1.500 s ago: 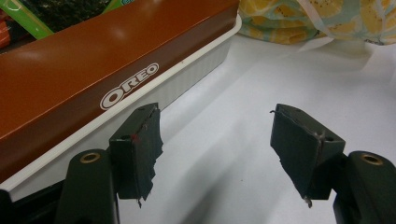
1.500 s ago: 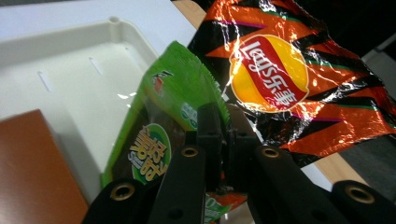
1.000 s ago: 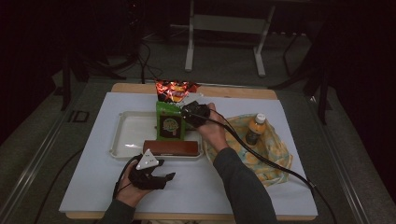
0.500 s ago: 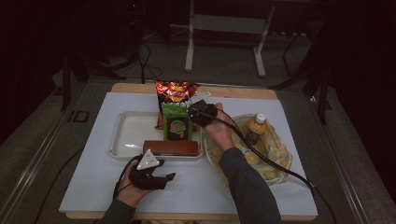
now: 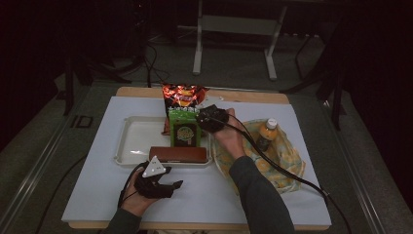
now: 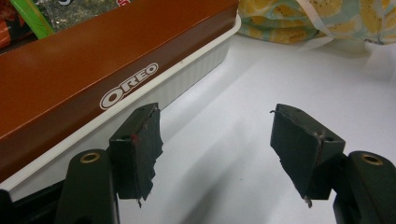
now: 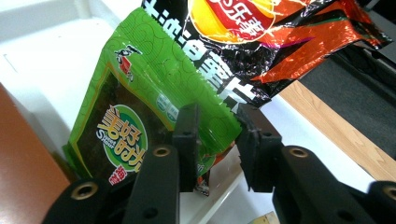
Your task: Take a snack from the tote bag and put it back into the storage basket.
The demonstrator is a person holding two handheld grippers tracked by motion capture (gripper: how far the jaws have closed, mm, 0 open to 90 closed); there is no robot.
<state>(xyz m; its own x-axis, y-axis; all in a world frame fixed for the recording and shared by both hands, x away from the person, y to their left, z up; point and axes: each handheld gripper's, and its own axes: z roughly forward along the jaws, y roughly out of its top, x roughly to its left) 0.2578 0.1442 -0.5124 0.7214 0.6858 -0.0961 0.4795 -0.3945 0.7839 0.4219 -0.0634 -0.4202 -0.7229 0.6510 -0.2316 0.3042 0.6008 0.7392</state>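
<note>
Your white table mat (image 5: 97, 195) carried the white tray (image 5: 134, 141), and beside it lay the yellow patterned cloth bag (image 5: 287, 156) with an orange drink bottle (image 5: 266, 134) on it. In the tray, the red chip bag (image 5: 184, 95) stood at the back, the brown Oreo box (image 5: 178, 154) lay along the near rim, and the green seaweed snack pouch (image 5: 185, 129) stood upright between them. Your right gripper (image 7: 217, 140) had just been opening; the pouch's top corner sat between its jaws, touching one pad, clear of the other. Your left gripper (image 6: 215, 144) rested on the mat just beside the tray, its jaws spread with nothing between them.
</note>
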